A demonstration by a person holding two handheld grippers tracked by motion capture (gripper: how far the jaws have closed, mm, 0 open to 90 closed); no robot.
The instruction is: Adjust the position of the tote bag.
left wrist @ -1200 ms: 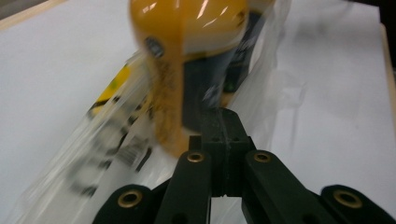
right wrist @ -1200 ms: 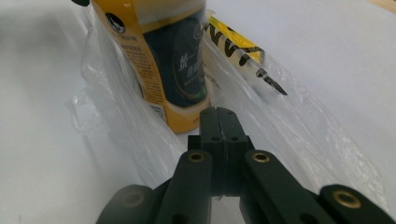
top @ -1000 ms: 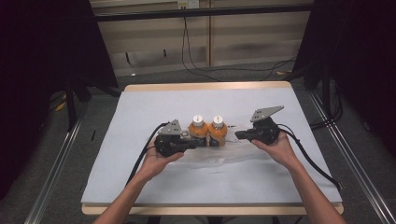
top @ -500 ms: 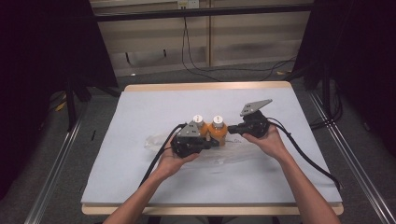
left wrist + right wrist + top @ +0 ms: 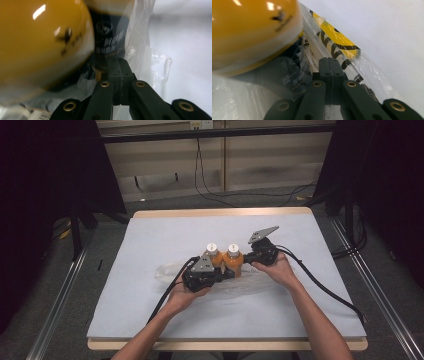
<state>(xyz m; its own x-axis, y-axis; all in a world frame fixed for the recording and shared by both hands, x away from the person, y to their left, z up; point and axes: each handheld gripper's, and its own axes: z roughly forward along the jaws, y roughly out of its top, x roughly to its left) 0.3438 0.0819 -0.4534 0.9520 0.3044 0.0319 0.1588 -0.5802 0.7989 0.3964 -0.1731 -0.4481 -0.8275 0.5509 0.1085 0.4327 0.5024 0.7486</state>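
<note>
The clear plastic bag is lying crumpled across the middle of the table, which is covered by a pale sheet, and both grippers are pinching its film from either side. In the high view the bag is spreading from near the left gripper out under the person's right hand, with two orange bottles standing upright side by side at its middle, each wearing a white cap. The left gripper is sitting just at the left of the bottles, its grey plate facing up and its cable trailing back along the forearm toward the near edge. The right gripper is coming in from the right, touching the bottle on that side, its cable looping away across the sheet. In the left gripper view the black jaws are standing pressed together with a fold of the bag caught between their tips, an orange bottle looming close on the left and a dark label behind the film. In the right gripper view the jaws are likewise closed tight on the film, an orange bottle bulging just beside them and a yellow-and-black printed strip running along the bag's edge.
</note>
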